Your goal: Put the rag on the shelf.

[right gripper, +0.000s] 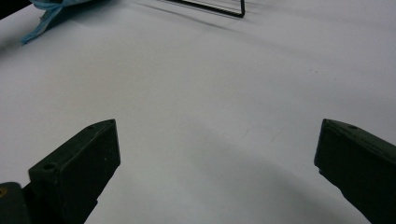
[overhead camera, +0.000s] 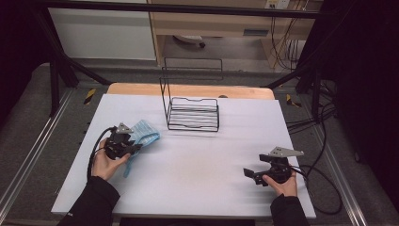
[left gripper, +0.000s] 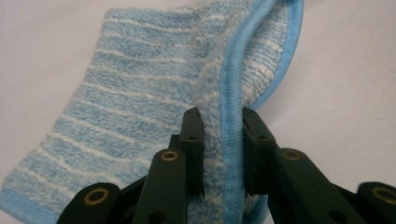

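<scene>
A light blue striped towel lies crumpled on the left of the white table. My left gripper is at its near edge. In the left gripper view my left gripper is shut on a folded, hemmed ridge of the towel, which fills the gap between the two pads. My right gripper rests low at the right front of the table, pointing left. In the right gripper view my right gripper stands wide open over bare tabletop, nothing between its fingers.
A black wire rack with a tall back frame stands at the table's far middle; its base edge and a corner of the towel show far off in the right gripper view. Cables trail off the right side.
</scene>
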Available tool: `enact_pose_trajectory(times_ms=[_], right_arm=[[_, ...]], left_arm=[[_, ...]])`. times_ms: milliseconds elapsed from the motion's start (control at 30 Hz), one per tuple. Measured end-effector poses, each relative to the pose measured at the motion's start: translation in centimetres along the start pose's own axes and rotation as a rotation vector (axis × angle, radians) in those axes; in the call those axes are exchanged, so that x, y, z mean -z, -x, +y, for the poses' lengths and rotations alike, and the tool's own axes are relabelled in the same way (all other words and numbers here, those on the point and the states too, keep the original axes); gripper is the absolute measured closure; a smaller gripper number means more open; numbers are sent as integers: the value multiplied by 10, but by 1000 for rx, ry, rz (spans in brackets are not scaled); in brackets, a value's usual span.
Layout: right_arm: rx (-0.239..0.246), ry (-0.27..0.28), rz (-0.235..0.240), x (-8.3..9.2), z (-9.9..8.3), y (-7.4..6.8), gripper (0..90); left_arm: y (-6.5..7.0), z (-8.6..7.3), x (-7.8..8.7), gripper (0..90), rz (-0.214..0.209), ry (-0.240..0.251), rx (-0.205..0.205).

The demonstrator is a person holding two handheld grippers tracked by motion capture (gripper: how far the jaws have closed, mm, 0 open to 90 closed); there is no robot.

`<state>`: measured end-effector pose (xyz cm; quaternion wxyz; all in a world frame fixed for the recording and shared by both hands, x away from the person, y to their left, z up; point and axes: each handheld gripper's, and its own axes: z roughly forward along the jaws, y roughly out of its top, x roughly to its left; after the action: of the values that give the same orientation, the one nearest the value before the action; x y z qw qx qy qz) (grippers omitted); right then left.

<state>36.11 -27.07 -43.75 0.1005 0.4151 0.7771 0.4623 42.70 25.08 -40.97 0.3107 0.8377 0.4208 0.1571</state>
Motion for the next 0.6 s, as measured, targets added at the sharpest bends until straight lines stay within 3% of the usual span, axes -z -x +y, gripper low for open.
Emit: enact_pose_trajectory(times_ms=[300, 600], right_arm=[[-5, 1, 3, 0, 0, 0, 9], [-6, 0, 5, 0, 0, -1, 10]], left_arm=[[5, 3, 14, 744, -49, -1, 6], [25, 5, 17, 742, -68, -16, 22]])
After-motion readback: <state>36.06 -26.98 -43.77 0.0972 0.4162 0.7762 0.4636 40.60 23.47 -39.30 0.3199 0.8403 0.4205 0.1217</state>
